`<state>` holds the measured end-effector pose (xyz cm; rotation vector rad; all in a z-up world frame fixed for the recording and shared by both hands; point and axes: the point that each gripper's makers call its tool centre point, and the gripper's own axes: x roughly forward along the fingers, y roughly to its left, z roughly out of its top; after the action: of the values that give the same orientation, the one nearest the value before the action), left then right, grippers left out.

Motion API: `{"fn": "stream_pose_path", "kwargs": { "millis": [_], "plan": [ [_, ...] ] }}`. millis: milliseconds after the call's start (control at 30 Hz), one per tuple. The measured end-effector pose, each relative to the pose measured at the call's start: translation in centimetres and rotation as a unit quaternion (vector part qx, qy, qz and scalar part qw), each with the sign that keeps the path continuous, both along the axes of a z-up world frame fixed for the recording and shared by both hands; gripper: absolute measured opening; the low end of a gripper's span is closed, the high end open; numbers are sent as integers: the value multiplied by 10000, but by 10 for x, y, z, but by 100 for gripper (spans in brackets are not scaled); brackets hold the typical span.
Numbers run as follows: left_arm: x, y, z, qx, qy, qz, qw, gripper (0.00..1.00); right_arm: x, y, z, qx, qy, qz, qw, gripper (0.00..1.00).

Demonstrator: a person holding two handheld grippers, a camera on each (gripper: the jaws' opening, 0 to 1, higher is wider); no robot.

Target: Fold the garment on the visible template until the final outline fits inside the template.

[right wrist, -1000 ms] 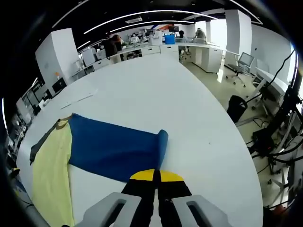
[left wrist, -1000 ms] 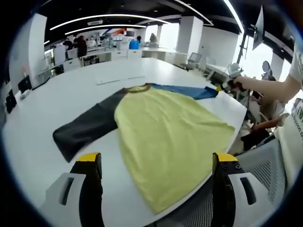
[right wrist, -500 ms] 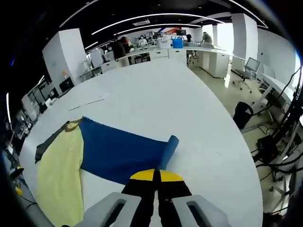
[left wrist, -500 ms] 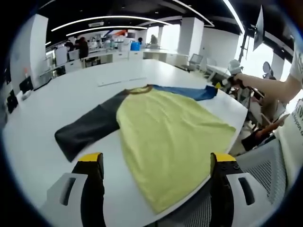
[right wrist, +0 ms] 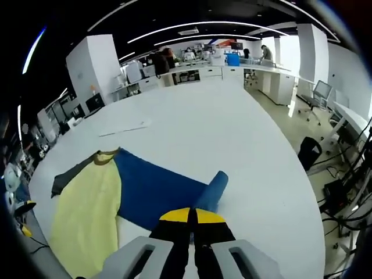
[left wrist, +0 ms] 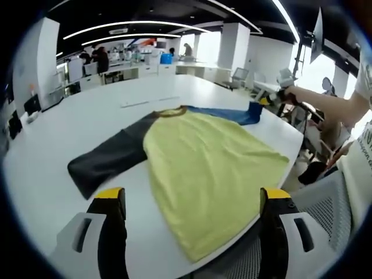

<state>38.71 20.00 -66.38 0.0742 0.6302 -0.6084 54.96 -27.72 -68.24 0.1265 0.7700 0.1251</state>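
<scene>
Shirt (left wrist: pixel 203 168) lies flat on the white table (left wrist: pixel 70 116), its yellow body spread toward the near edge, where the hem reaches the table's rim. A dark grey sleeve (left wrist: pixel 107 157) stretches out to one side, and a blue sleeve (left wrist: pixel 224 113) runs the other way from the brown collar (left wrist: pixel 170 110).

The left gripper (left wrist: pixel 192 203) hangs above the near edge of the table with its jaws spread wide, yellow-tipped and holding nothing; the shirt's hem lies between and beyond them.

In the left gripper view the right gripper (left wrist: pixel 273 100) shows at the far end of the blue sleeve, held by a hand (left wrist: pixel 290 96) on an outstretched arm. In the right gripper view the right gripper (right wrist: pixel 190 216) has its jaws pressed together on the cuff (right wrist: pixel 212 192) of the blue sleeve (right wrist: pixel 154 189), which is lifted and curled over in a roll just ahead of the yellow tips. The rest of that sleeve lies flat on the table (right wrist: pixel 244 145), joining the yellow body (right wrist: pixel 87 215) at the collar (right wrist: pixel 106 156).

A thin pale strip (right wrist: pixel 125 129) lies on the table beyond the collar, well apart from the shirt. A mesh chair (left wrist: pixel 325 197) stands by the near edge of the table. Desks and people stand far off at the back of the room.
</scene>
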Motion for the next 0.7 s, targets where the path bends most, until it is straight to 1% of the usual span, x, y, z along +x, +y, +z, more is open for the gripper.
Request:
{"fn": "stream_pose_path", "kwargs": {
  "millis": [67,133,200,433,500,533,700],
  "plan": [
    [0,0,-1,7,16,1,10000,92,-1,6,2,-7,-24,61,10000,0],
    [0,0,-2,14,29,2,10000,92,2,10,2,-15,-43,123,9999,0],
    [-1,0,-2,4,36,0,10000,92,4,21,2,-26,-41,190,9998,0],
    [0,0,-2,-31,37,9,10000,92,13,35,1,-34,-49,369,9993,0],
    [0,-1,-2,-25,31,-6,10000,92,13,41,1,-37,-47,402,9992,0],
    [0,-1,-2,-23,35,-6,10000,92,12,48,3,-36,-55,432,9990,0],
    [1,-1,-2,-46,24,35,10000,90,13,58,4,-10,-65,563,9984,0]
  ]
}}
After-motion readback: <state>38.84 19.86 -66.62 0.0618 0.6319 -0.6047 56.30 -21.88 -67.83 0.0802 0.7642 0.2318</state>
